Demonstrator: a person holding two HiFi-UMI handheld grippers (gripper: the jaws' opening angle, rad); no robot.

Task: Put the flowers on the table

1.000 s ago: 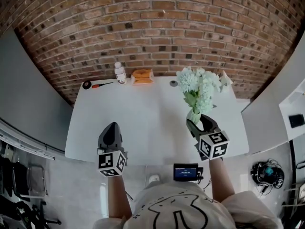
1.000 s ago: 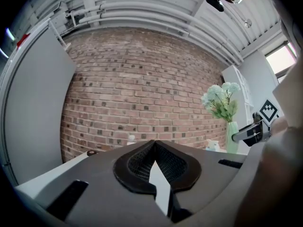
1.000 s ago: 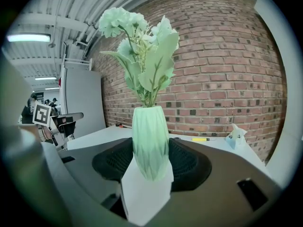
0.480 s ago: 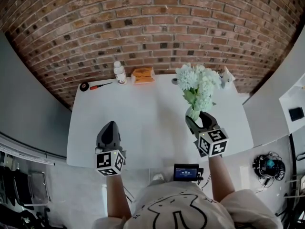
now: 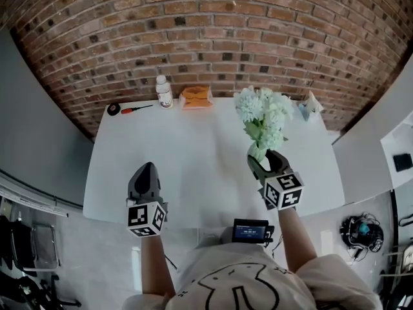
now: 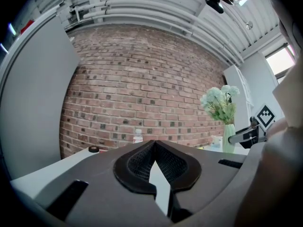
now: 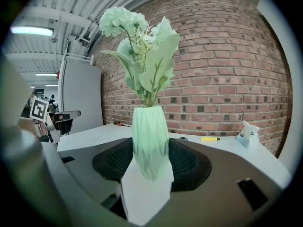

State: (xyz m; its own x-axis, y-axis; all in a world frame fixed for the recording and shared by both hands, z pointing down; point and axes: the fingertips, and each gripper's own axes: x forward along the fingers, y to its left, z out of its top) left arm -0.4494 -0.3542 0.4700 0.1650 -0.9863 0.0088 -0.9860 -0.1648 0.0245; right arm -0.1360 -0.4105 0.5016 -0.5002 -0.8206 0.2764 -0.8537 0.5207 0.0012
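Over the table's (image 5: 193,141) near left edge, the left gripper (image 5: 146,173) hovers empty, jaws pressed together. Over the table's right half, the right gripper (image 5: 266,165) clamps the lower body of a pale green vase (image 7: 150,141) of flowers (image 5: 261,112), upright. The vase looks rigid, smooth and top-heavy, so holding it low on the body seems best

The person wears a cream short-sleeved T-shirt (image 5: 239,289) with a dark looping line drawing on its front. The dark grey moulded left tool (image 5: 146,167) and its twin, the right tool (image 5: 266,159), each taper to a rounded nose. Each carries black mesh-textured pads (image 6: 136,167) inside and ends in a white cube (image 5: 146,218) printed with black square markers.
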